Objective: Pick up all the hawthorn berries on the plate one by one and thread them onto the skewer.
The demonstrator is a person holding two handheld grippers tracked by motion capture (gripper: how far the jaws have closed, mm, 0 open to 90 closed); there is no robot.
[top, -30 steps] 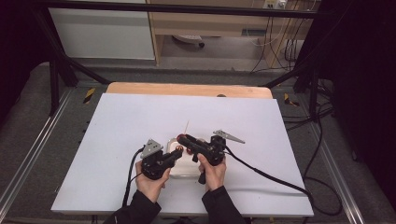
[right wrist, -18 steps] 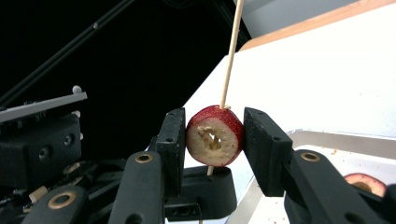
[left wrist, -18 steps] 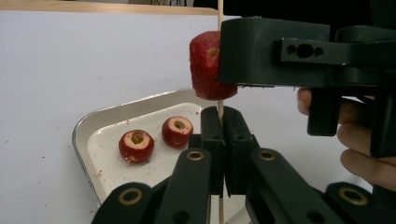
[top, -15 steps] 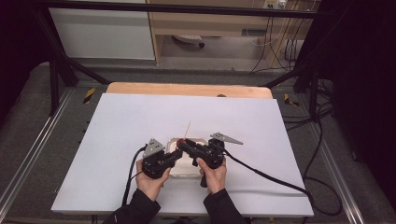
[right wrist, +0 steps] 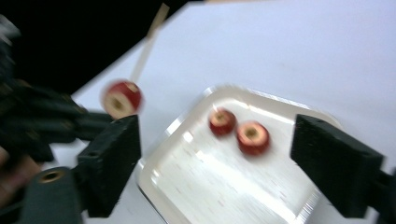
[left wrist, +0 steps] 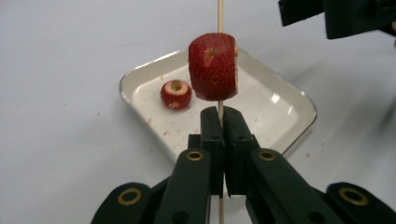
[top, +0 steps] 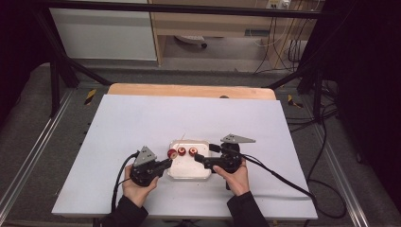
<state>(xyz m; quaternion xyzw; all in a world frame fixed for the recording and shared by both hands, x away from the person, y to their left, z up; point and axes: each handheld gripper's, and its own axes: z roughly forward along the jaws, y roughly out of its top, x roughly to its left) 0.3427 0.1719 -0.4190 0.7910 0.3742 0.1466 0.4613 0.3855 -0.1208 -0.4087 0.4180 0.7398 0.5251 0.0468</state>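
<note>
From above, your left gripper (top: 163, 164) sits off the left edge of the shallow white rectangular tray (top: 189, 171) near the front middle of the white table (top: 142, 118), clamped on a thin wooden skewer (top: 181, 139) that carries a red cut strawberry piece (top: 172, 153), while your right gripper (top: 198, 158) reaches over the tray's right edge beside two loose red strawberry pieces (top: 187, 151). In the left gripper view, your jaws pinch the skewer (left wrist: 220, 14) tight just below the speared strawberry piece (left wrist: 213, 66), which hangs above the tray (left wrist: 299, 100) where another piece (left wrist: 176, 94) lies near its far-left corner. In the blurred right gripper view, your jaws have just been opening and stand wide with nothing between them, straddling the tray (right wrist: 196, 191) and its two loose pieces (right wrist: 239, 130), with the skewered piece (right wrist: 122, 99) off its left corner.
</note>
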